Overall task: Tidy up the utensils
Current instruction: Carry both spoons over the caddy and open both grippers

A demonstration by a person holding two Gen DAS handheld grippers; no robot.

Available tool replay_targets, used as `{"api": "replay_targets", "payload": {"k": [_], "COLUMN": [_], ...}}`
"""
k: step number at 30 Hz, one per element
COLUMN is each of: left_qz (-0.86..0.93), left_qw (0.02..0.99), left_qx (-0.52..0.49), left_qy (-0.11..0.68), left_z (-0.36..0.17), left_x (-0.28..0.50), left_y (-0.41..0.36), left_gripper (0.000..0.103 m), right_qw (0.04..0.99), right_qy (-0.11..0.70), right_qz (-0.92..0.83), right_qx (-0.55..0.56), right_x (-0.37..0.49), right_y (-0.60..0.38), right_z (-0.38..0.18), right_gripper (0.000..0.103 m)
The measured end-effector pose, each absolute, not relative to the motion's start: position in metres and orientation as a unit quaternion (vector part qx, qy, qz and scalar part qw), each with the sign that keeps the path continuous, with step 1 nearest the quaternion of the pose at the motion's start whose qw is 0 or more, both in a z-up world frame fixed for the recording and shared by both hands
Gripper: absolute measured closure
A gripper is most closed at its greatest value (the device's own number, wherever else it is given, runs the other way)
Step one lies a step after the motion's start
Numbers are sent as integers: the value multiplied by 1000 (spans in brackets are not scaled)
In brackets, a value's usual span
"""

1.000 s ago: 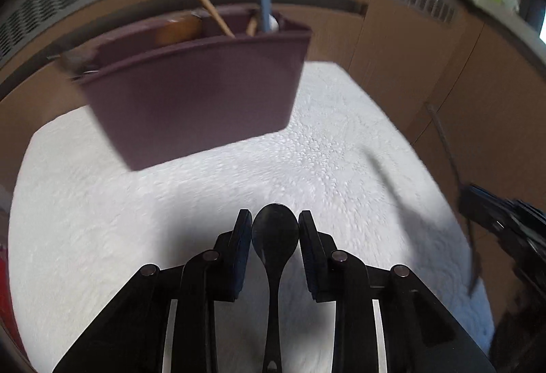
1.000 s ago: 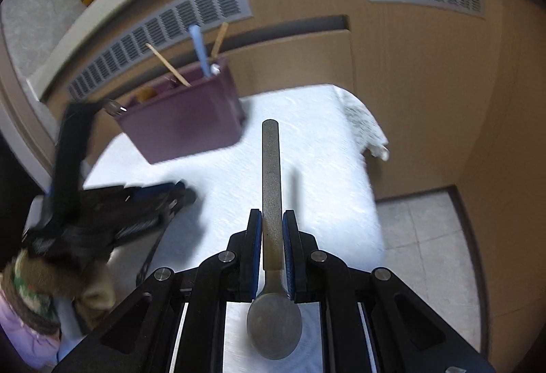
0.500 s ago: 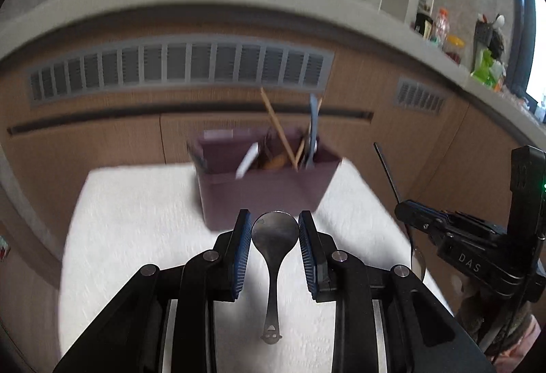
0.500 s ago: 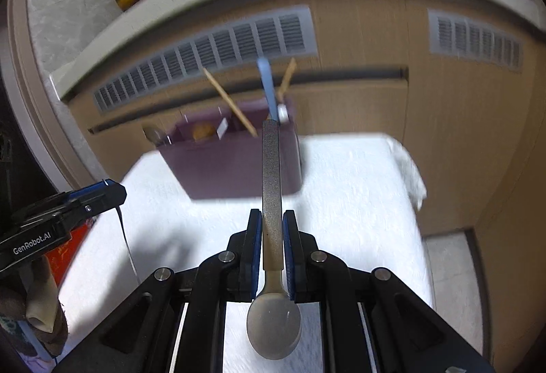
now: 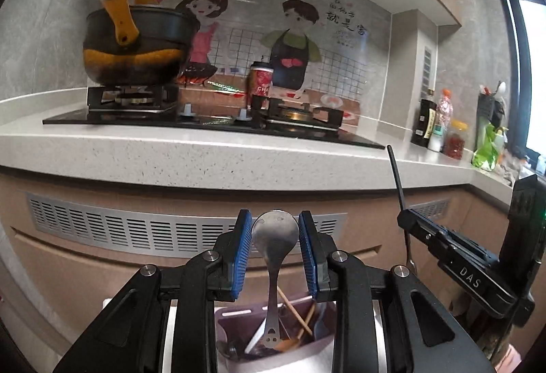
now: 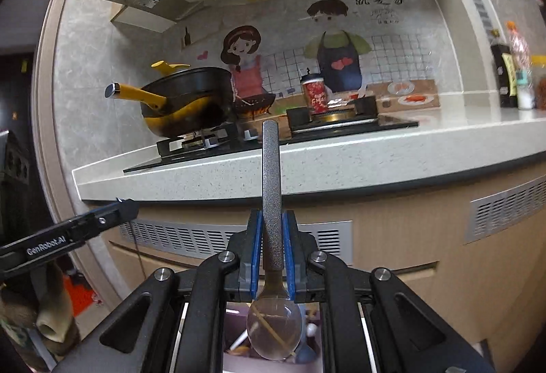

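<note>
Two grippers each clamp a spoon: the left gripper pinches a steel spoon's bowl between its fingers, the right gripper a rough-handled spoon's handle, bowl hanging behind its fingers

Home kitchen: gas hob with pan, stone counter, sauce bottles

A pale speckled bench runs across the room. On it lies a black glass hob; a pot with a yellow handle stands on its burner at nine o'clock, a red cup by the burner at three. Bottles crowd the bench's far three o'clock end, with a green bag beyond.
</note>
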State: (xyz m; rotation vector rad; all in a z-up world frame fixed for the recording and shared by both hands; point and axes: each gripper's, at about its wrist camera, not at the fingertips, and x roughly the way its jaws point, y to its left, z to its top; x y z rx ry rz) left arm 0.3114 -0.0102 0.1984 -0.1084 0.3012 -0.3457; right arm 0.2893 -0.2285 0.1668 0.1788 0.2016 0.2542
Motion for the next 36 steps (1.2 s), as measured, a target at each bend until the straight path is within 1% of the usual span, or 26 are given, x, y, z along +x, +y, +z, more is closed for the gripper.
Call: {"api": "replay_targets", "payload": {"k": [7,16,17,18,19,20,21,23,25,26,27,31,33,35,36], "left_qz": [-174,-159,-158,-155,-151,-148,-146,-142,-136,-129,-117,-90,-76,-63,-60], "left_qw": [966,966,965,965,964,963,963,963,964,964,965,968,969,969,968], "left_qx": [-63,-74,-74,-75,-77,-80,-84,-87,-82,-78,-75,-49,-41,-32,-29], "left_qy": [180,190,194,200,205,209,212,214,214,218,220,228,232,237,242], "left_z": [163,130,127,124,121,120,120,121,124,124,123,113,103,88,80], "left_x": [344,366,367,370,371,371,369,360,343,331,319,264,237,211,201], "left_y": [-19,-20,-20,-19,-18,-16,-13,-8,-3,0,3,3,3,0,-2], "left_gripper": [74,73,71,68,67,65,63,61,55,46,38,28,17,11,9], "right_qw": [984,984,984,982,982,982,983,982,980,979,977,971,969,966,964], "right_qy": [115,125,129,139,145,146,145,153,174,182,191,228,238,250,257], "right_qz": [115,103,103,106,102,96,86,76,66,62,55,38,30,27,26], "right_qx": [78,76,72,69,69,71,74,74,73,73,73,64,60,62,59], "right_x": [317,345,347,347,346,343,338,328,313,305,295,247,224,198,185], "right_y": [-218,-213,-212,-212,-213,-216,-220,-227,-236,-240,-243,-249,-249,-247,-245], "right_z": [135,94,90,86,84,82,81,81,82,82,83,80,76,69,65], "right_gripper": [92,91,86,71,62,49,48,48,47,46,41,27,14,6,5]}}
